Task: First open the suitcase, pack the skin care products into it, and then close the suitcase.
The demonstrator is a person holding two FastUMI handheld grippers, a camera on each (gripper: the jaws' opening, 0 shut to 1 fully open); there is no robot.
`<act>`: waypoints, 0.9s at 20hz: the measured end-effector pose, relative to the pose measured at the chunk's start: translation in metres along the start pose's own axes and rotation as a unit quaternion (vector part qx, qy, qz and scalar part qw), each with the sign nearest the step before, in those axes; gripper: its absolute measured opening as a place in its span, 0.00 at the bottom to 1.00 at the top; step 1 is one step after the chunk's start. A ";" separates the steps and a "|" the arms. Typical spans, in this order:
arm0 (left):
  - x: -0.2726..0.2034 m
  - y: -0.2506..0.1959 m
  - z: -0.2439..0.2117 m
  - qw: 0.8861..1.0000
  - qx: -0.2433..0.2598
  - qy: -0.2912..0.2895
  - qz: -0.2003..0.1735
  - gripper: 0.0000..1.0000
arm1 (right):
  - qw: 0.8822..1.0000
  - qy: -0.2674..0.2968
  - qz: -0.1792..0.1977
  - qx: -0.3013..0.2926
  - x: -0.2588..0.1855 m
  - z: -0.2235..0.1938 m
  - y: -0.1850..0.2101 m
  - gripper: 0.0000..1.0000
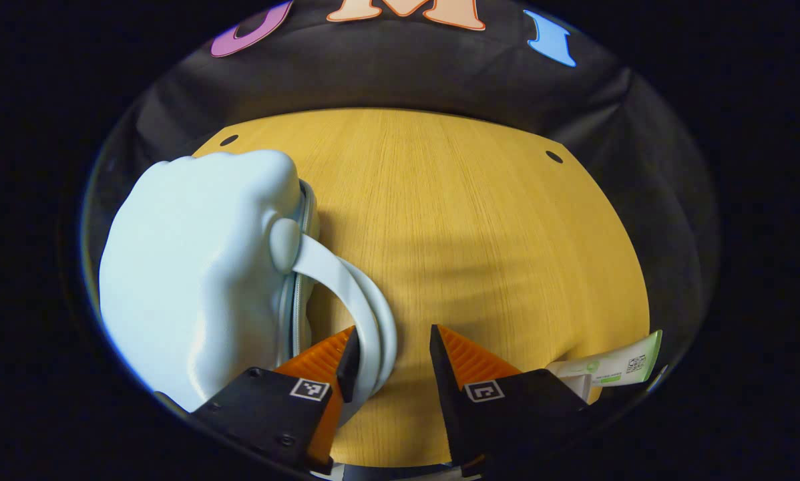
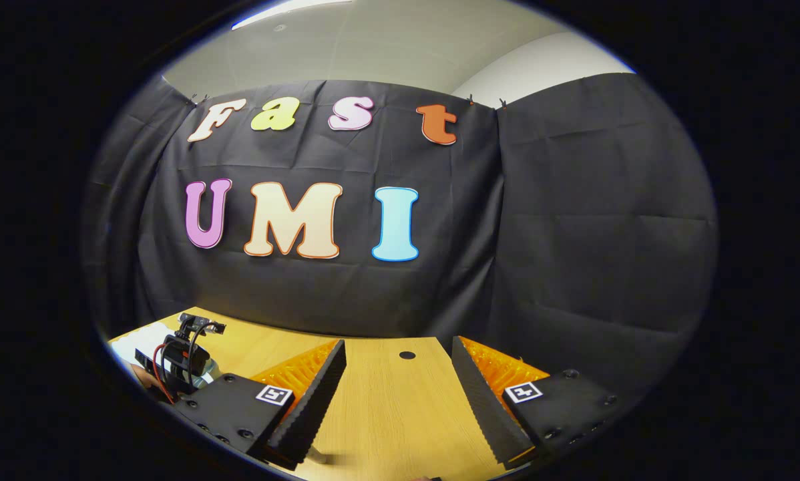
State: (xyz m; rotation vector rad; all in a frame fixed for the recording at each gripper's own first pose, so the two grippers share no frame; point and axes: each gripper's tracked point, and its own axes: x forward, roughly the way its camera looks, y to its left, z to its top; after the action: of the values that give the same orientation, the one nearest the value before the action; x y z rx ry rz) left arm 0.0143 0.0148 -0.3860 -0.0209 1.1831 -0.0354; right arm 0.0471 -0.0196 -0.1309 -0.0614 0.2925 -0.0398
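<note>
Bare wooden table [image 1: 480, 234] right of closed suitcase [image 1: 193, 280]; left gripper [image 1: 392, 347], right gripper [image 2: 396, 374] both spread.

The right gripper [image 2: 396, 394] is hovering at the bottom of the frame with its fingers spread apart over the wooden table [image 2: 400, 427]. The left gripper [image 2: 183, 357] is sitting at lower left.

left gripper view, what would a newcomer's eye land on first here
The pale blue suitcase bulges at the left of the wooden table, closed. Its looped handle lies just inside the open left hand-held gripper, against one finger. A skin care tube peeks in at the lower right.
</note>
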 end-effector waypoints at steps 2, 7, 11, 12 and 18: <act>-0.002 0.010 0.001 1.000 0.007 -0.003 0.018 0.36 | 1.000 0.000 -0.001 0.002 -0.001 -0.002 -0.001 0.99; -0.007 0.009 0.004 1.000 0.015 0.006 0.013 0.08 | 1.000 0.000 0.007 0.008 0.000 -0.005 0.003 0.99; -0.021 0.003 0.013 0.999 0.035 0.003 0.012 0.02 | 1.000 -0.008 0.017 0.008 -0.003 -0.005 0.007 0.99; -0.028 0.001 0.016 0.999 0.041 0.004 0.007 0.02 | 1.000 -0.008 0.020 0.008 -0.003 -0.006 0.008 0.99; -0.086 0.007 0.045 0.998 0.048 -0.024 -0.026 0.02 | 0.999 -0.005 0.051 0.016 -0.002 -0.010 0.026 0.99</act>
State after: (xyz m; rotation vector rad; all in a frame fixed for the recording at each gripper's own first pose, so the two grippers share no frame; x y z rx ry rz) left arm 0.0233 0.0253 -0.2899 0.0317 1.1312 -0.1365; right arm 0.0431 0.0055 -0.1411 -0.0149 0.2840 0.0578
